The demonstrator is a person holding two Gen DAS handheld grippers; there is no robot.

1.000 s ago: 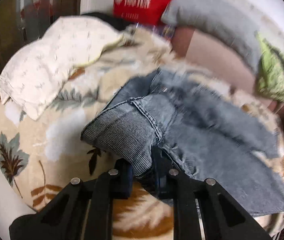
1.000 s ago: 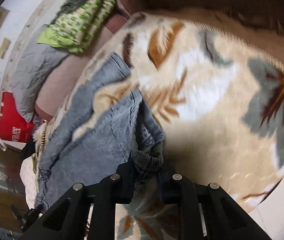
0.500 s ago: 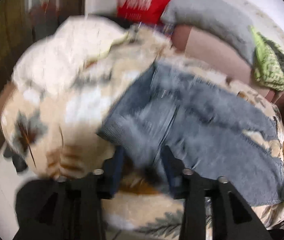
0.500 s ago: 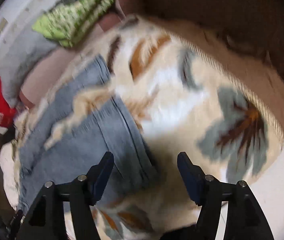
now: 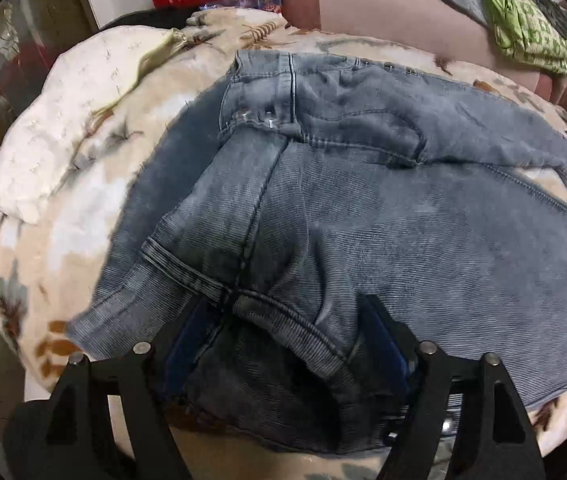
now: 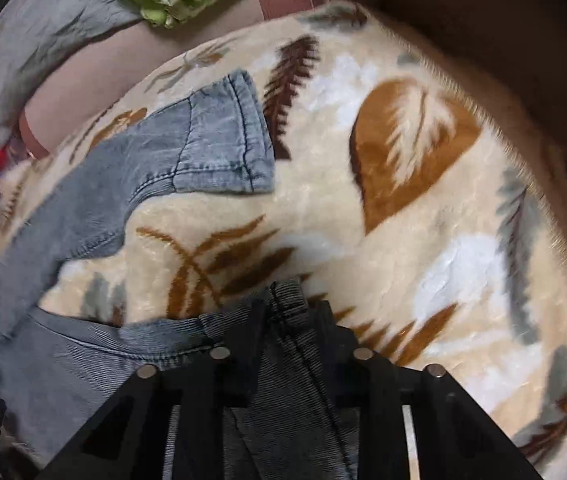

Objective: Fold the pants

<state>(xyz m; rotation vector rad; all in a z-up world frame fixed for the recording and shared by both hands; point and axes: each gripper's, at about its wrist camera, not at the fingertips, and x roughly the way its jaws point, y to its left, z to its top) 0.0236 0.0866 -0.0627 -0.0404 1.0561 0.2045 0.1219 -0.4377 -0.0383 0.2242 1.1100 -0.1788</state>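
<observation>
jeans (image 5: 363,208) on leaf blanket (image 6: 423,208), pillow (image 5: 63,120) beside

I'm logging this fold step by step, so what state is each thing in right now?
jeans: spread flat on the blanket, legs apart, not yet folded.
left gripper: jaws wide apart, denim bunched between them, not clamped.
right gripper: closed on the jeans' cuff.
leaf-print blanket: spread out under the jeans.
white cloth: crumpled at the blanket's edge.
green patterned cloth: rumpled heap beyond the blanket.
</observation>
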